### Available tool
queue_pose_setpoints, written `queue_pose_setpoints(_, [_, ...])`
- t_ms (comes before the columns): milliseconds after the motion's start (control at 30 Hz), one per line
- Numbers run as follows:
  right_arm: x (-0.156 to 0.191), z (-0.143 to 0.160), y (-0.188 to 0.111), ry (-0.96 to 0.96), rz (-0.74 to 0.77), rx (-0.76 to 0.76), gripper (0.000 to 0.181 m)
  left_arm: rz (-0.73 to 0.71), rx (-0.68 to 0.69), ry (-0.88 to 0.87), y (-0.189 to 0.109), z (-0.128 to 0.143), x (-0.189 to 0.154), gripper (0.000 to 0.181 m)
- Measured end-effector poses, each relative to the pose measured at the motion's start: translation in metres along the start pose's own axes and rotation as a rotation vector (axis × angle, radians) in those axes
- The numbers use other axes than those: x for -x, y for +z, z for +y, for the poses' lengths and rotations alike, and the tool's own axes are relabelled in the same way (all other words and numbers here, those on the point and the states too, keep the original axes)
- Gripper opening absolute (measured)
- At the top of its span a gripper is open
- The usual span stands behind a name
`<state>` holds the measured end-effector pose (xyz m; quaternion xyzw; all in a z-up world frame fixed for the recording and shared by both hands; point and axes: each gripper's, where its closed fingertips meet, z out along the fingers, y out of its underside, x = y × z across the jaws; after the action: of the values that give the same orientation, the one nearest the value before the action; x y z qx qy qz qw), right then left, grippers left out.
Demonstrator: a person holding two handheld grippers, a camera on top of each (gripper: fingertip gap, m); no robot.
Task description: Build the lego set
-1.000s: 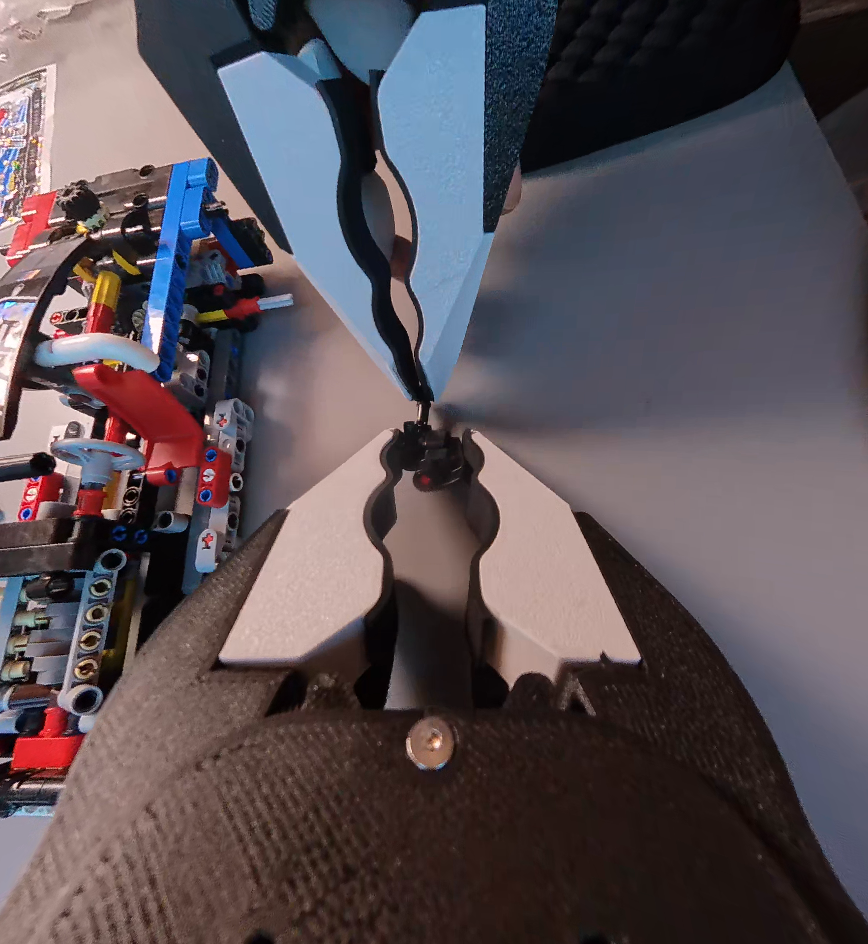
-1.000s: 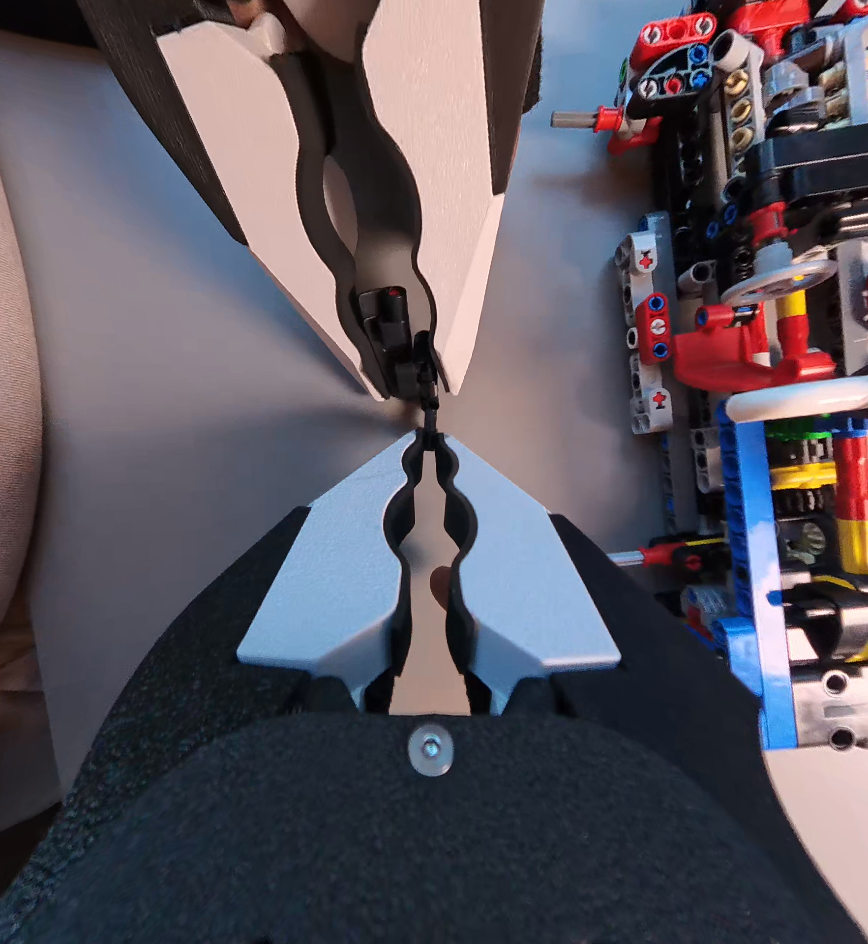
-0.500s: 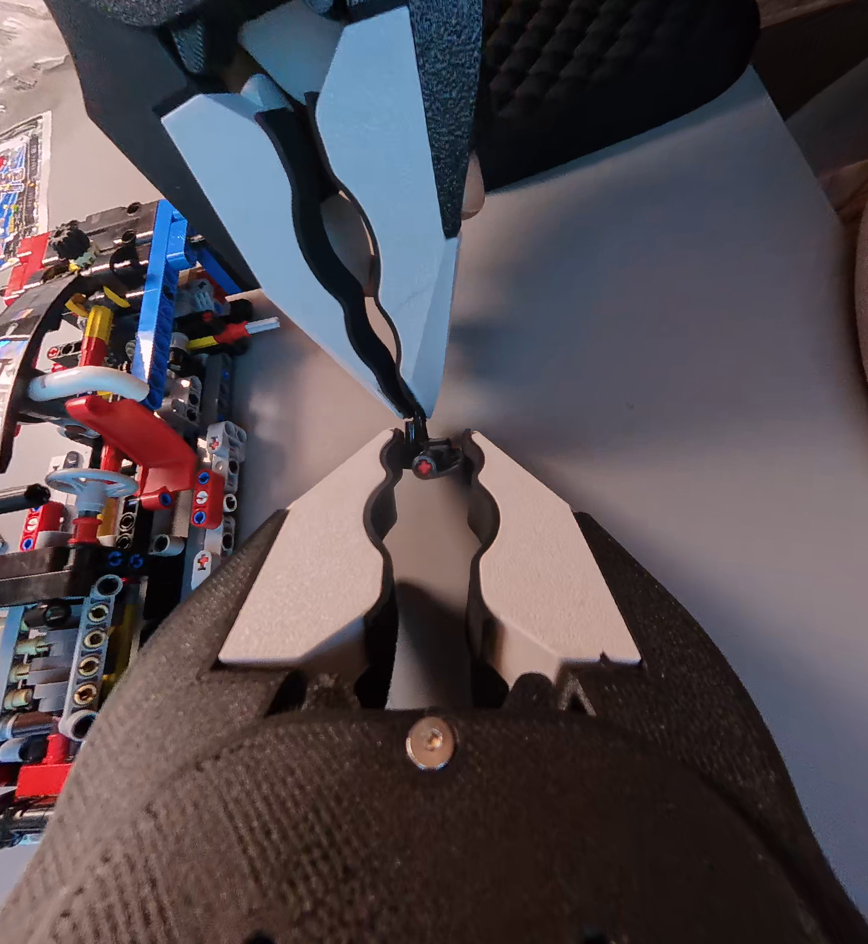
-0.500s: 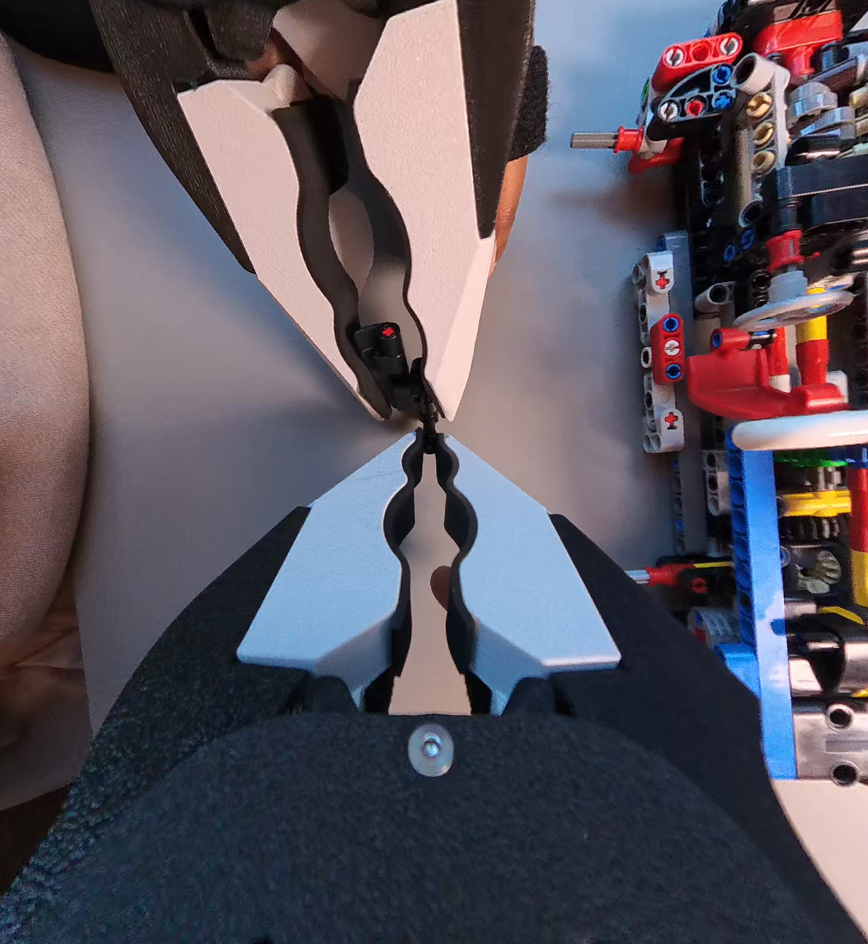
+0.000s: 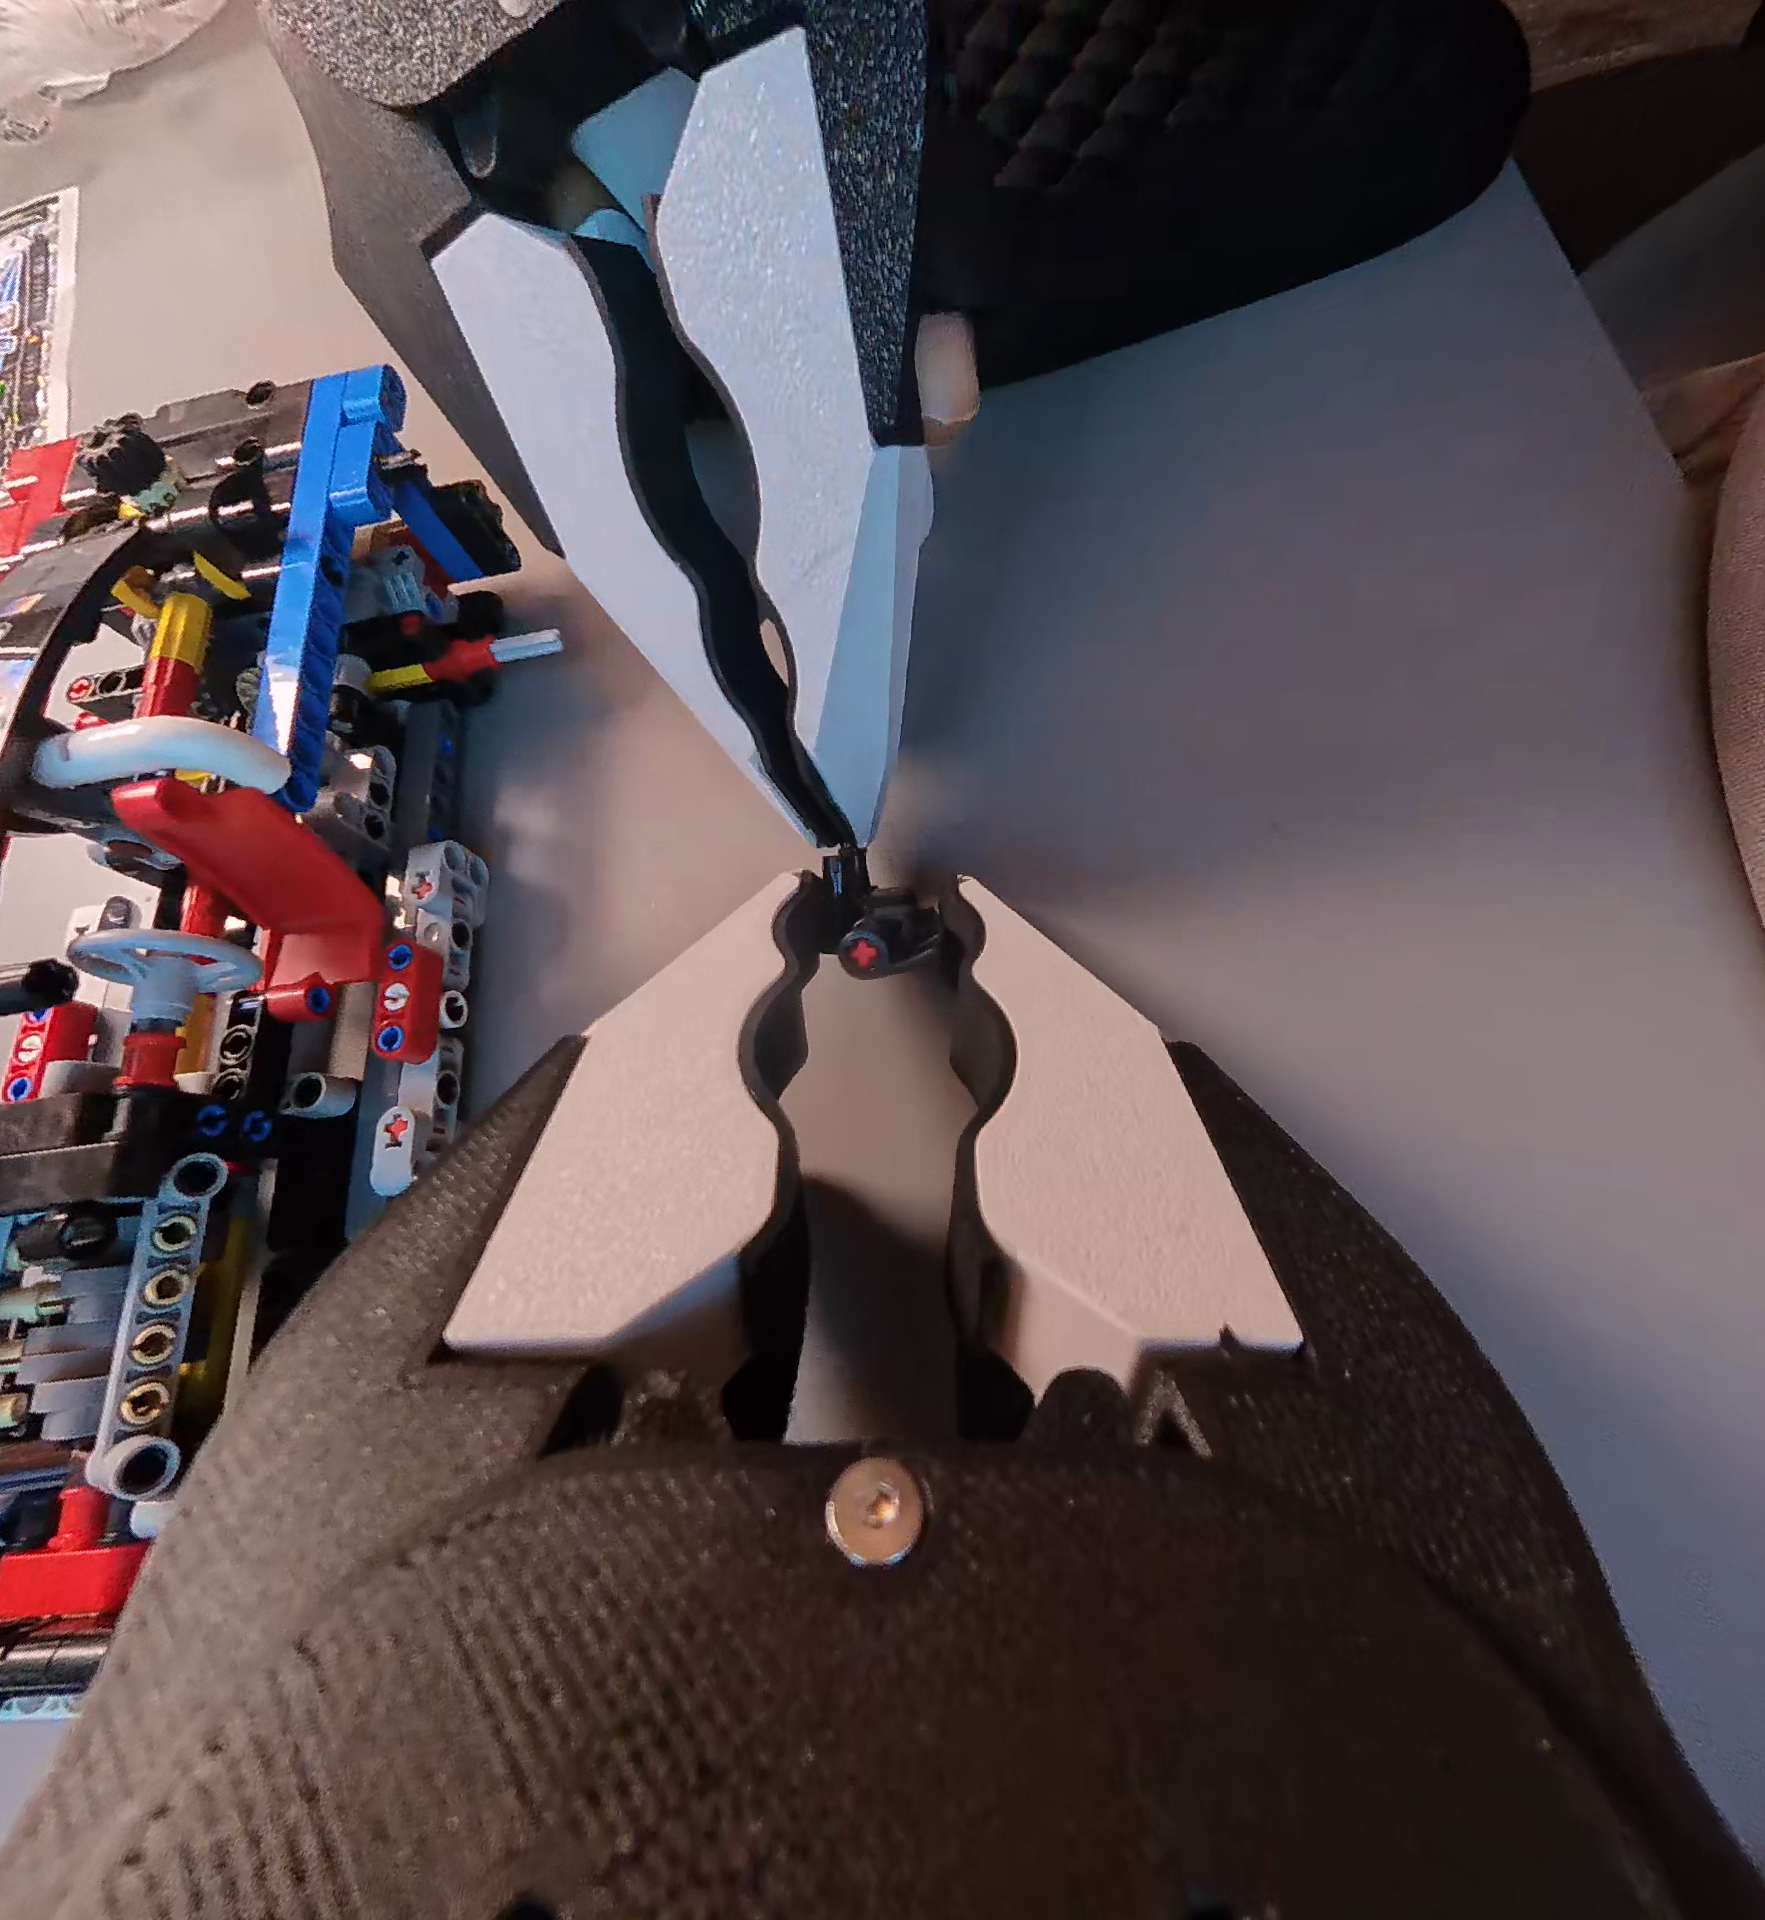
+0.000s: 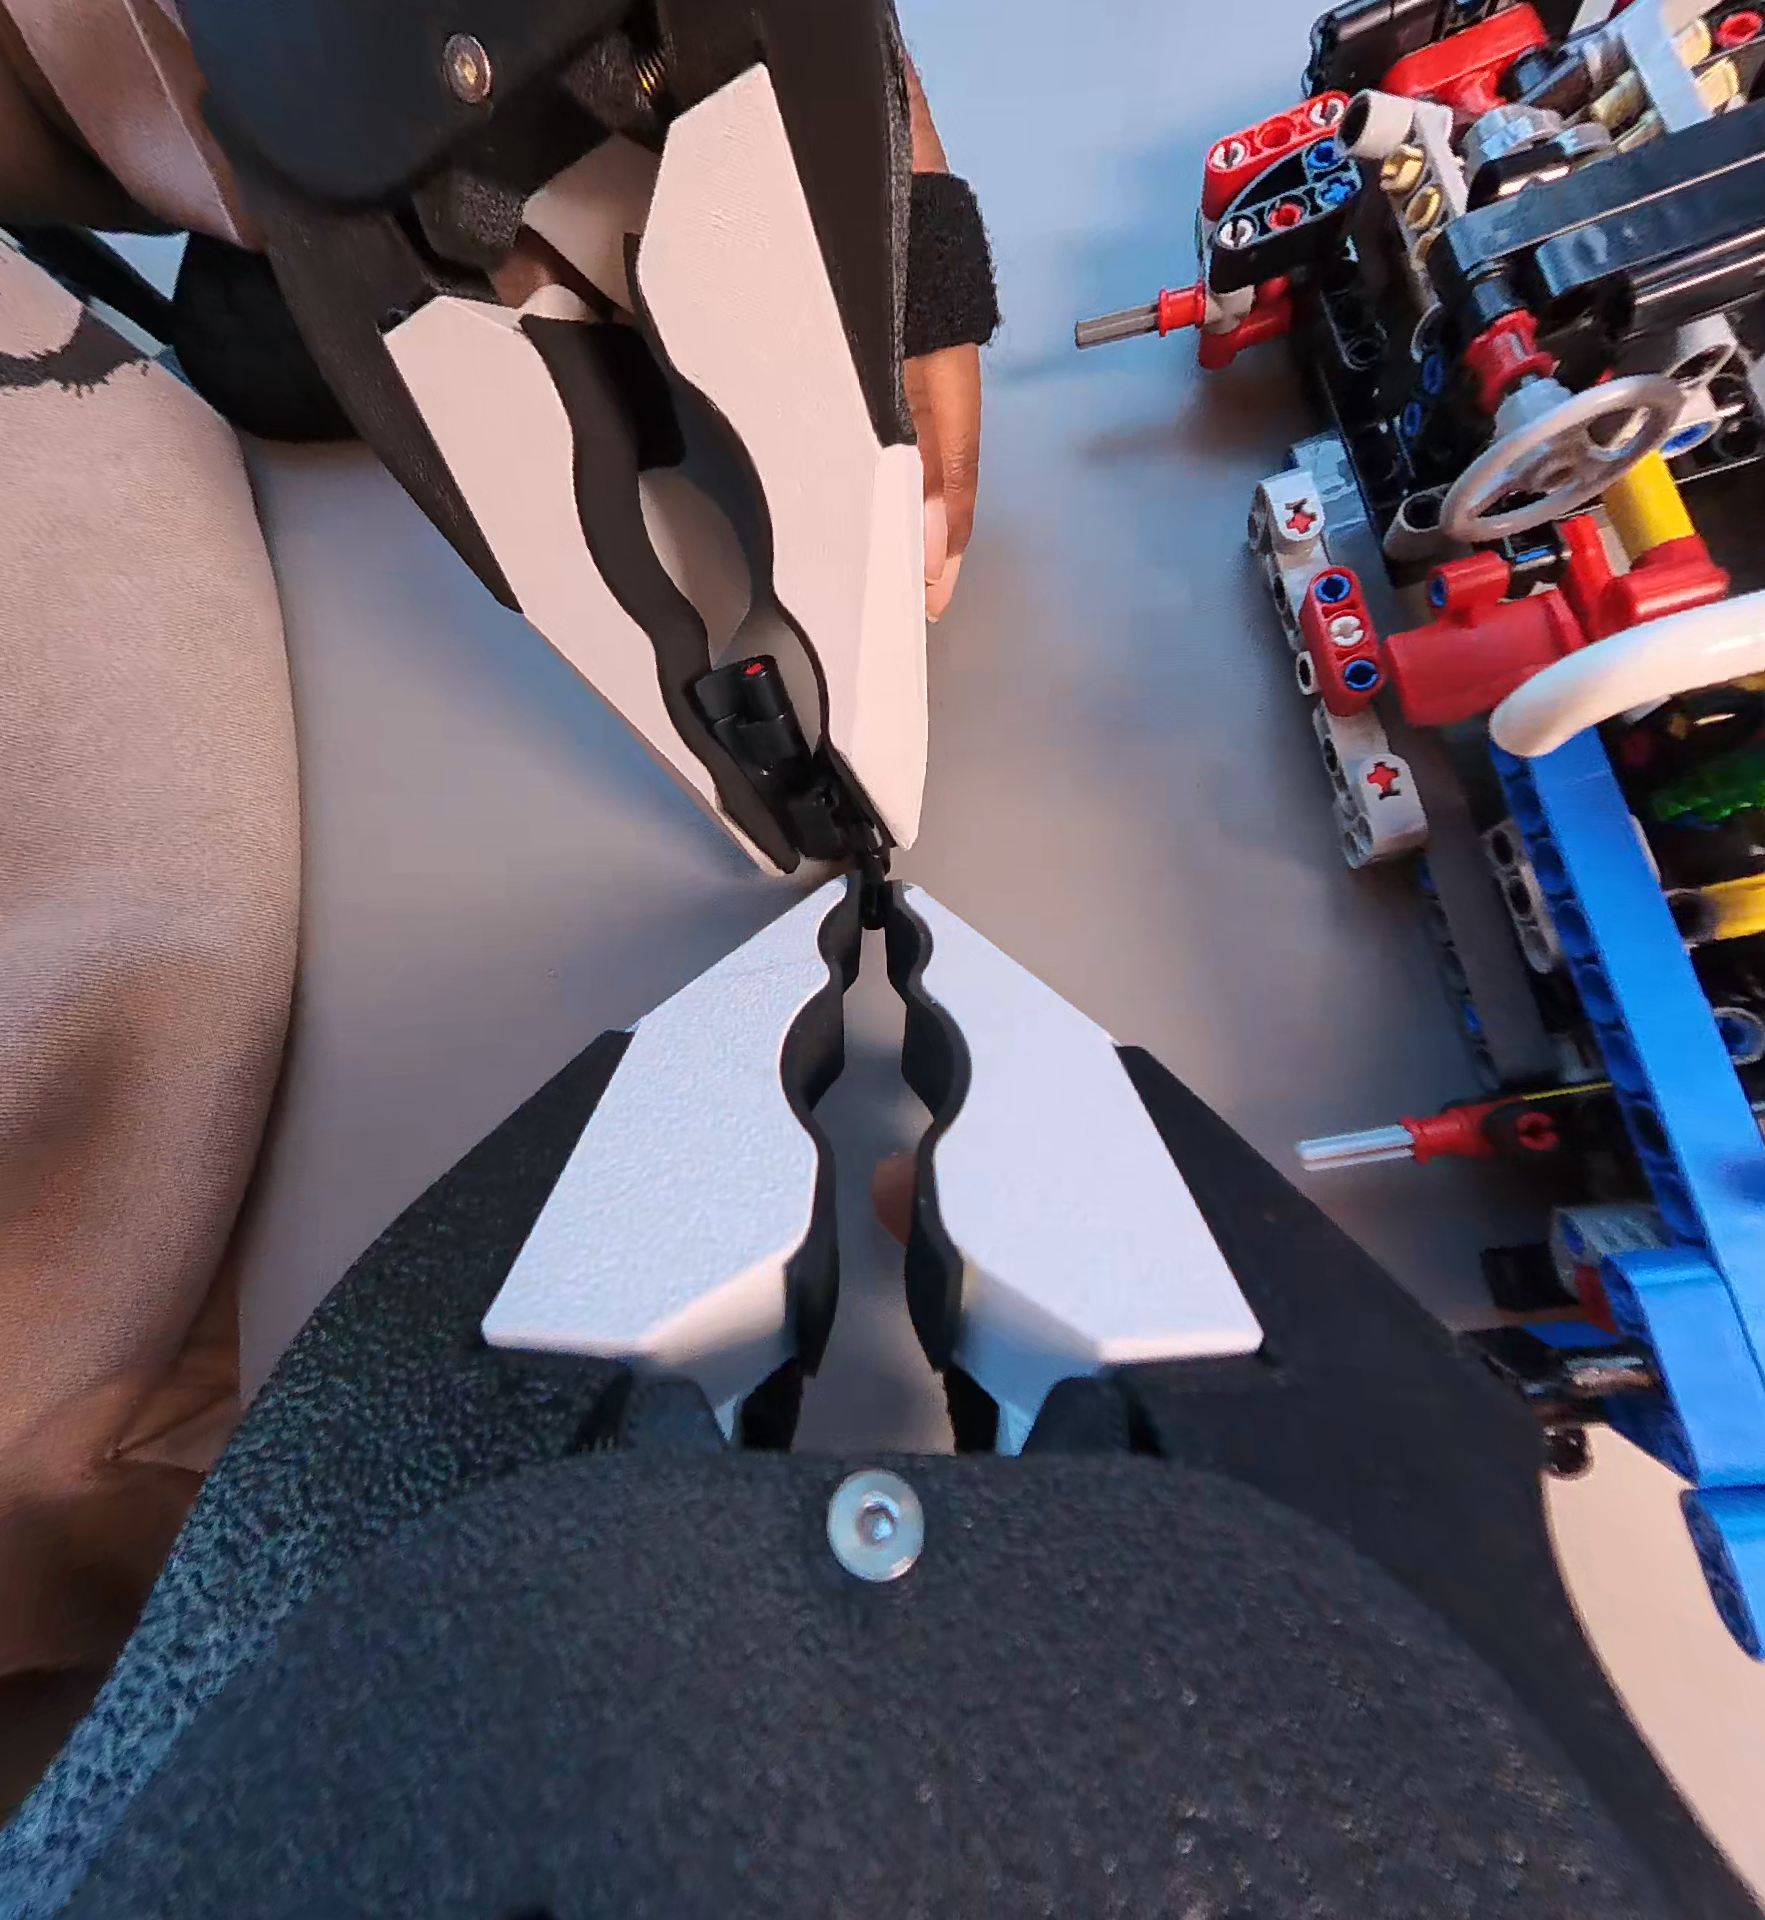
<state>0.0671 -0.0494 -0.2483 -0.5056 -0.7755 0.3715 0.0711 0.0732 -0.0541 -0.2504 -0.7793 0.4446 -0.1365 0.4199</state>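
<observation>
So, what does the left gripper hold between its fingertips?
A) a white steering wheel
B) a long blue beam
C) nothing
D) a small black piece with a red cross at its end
D: in the left wrist view the left gripper is closed on a small black piece with a red cross at its end, which the right gripper meets tip to tip.

wrist views close, facing each other | shared: lego model [image 5: 234,831]
</observation>
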Motion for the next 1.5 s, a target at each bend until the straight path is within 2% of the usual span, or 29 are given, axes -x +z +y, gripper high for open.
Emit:
queue_pose_setpoints(333, [0.001,-0.003,0.004,-0.007,0.015,-0.064,0.0,0.017,0.018,0.001,0.002,0.003,-0.004,0.021])
queue_pose_setpoints(500, [-0.006,-0.007,-0.005,-0.002,0.05,-0.101,0.0,0.018,0.017,-0.004,0.002,0.004,-0.003,0.021])
queue_pose_setpoints(533, [-0.006,-0.004,-0.009,-0.021,0.072,-0.083,0.0,0.017,0.017,-0.003,0.002,0.004,-0.003,0.021])
queue_pose_setpoints(667, [-0.007,0.023,-0.024,-0.116,0.18,0.068,0.021,0.005,0.017,0.005,0.002,0.005,-0.002,0.021])
queue_pose_setpoints(800, [0.001,0.051,-0.036,-0.185,0.215,0.162,0.024,-0.006,0.014,0.018,0.002,0.005,0.0,0.021])
queue_pose_setpoints(967, [0.005,0.051,-0.029,-0.238,0.194,0.145,0.023,0.01,0.021,-0.041,0.002,0.007,0.003,0.028])
queue_pose_setpoints(1067, [0.006,0.049,-0.026,-0.241,0.171,0.152,0.014,-0.008,0.036,-0.067,-0.002,0.01,0.008,0.035])
queue_pose_setpoints(1167, [0.004,0.048,-0.027,-0.223,0.177,0.144,0.013,-0.033,-0.018,-0.07,-0.007,-0.004,0.009,0.025])
queue_pose_setpoints(1233, [0.003,0.033,-0.028,-0.137,0.193,0.034,0.014,-0.04,-0.086,-0.066,-0.01,-0.02,0.006,0.021])
queue_pose_setpoints(1300, [0.006,0.003,-0.033,0.05,0.175,-0.183,0.014,-0.076,-0.149,-0.029,-0.014,-0.034,0.006,0.023])
queue_pose_setpoints(1400, [0.013,-0.038,-0.045,0.359,0.046,-0.507,0.013,-0.171,-0.213,0.054,-0.022,-0.047,0.012,0.024])
queue_pose_setpoints(1500, [0.014,-0.055,-0.05,0.585,-0.077,-0.677,0.013,-0.285,-0.269,0.129,-0.035,-0.057,0.023,0.016])
